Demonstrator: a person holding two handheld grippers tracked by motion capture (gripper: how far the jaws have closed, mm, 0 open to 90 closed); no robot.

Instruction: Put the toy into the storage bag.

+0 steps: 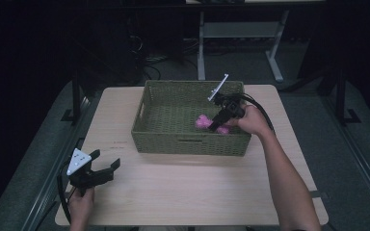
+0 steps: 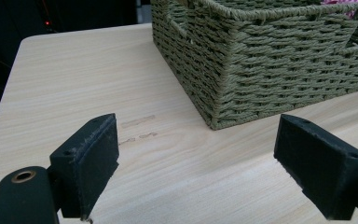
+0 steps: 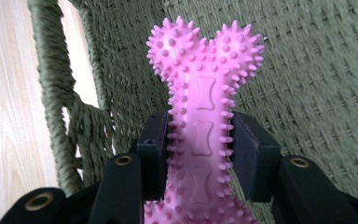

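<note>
Pale wood tabletop point(image 1: 197, 192) surrounds us in a dim room: at eight o'clock our left gripper point(image 1: 107, 163) rests with jaws spread wide, nothing between them. At two o'clock our right gripper point(image 3: 200, 151) clamps the pink spiky bone toy point(image 3: 203, 93) inside the green woven basket point(image 1: 188, 142). We judge this the placing step; next we need to release or lift.
</note>
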